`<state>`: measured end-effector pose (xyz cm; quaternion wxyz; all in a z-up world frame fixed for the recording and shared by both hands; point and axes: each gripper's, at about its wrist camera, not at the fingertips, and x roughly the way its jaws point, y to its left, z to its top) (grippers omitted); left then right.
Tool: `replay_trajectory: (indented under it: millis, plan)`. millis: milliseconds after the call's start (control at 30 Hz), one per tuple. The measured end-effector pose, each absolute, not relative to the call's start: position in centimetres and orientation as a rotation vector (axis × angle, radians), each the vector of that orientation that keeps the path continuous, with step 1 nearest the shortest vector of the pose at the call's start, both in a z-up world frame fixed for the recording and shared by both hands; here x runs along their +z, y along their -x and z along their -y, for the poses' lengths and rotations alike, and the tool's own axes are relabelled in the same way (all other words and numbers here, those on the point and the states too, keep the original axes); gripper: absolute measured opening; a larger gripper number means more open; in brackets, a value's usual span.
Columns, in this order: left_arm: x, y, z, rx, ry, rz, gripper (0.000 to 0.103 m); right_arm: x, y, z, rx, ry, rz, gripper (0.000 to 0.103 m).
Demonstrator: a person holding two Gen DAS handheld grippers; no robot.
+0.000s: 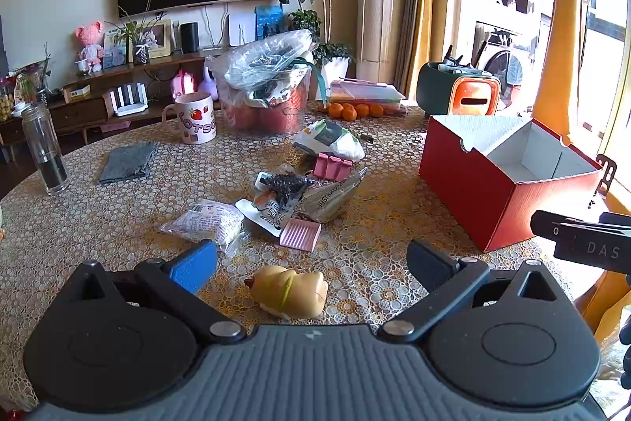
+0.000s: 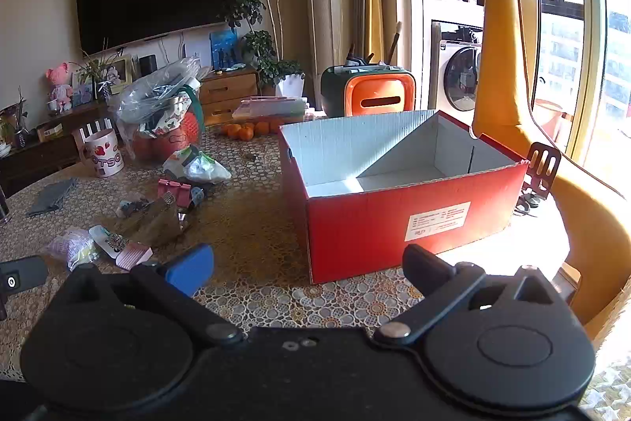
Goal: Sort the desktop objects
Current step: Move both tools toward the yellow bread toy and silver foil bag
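My left gripper (image 1: 311,263) is open and empty, low over the table, with a tan squishy toy (image 1: 290,290) lying between its fingers. Beyond it lies a heap of small items: a pink comb (image 1: 300,233), snack packets (image 1: 205,221), a silver foil bag (image 1: 331,198) and pink binder clips (image 1: 332,165). An open red box (image 1: 508,172) with a white inside stands to the right. My right gripper (image 2: 307,271) is open and empty, just in front of the red box (image 2: 398,184). The heap shows at its left (image 2: 130,235).
A strawberry mug (image 1: 193,119), a glass bottle (image 1: 41,148), a grey cloth (image 1: 128,160), a red basket with plastic bags (image 1: 264,93) and oranges (image 1: 355,110) stand farther back. A yellow giraffe chair (image 2: 508,66) is behind the box at the table's right edge.
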<state>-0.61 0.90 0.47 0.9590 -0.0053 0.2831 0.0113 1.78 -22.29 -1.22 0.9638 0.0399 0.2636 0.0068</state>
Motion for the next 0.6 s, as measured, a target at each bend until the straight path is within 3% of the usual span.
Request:
replay_trajectory:
  millis: [600]
  plan:
    - [0.7,0.4,-2.9,-0.011,0.12,-0.579,0.103,-0.4,-1.8,20.8,0.052,-0.056,-0.514,0.102]
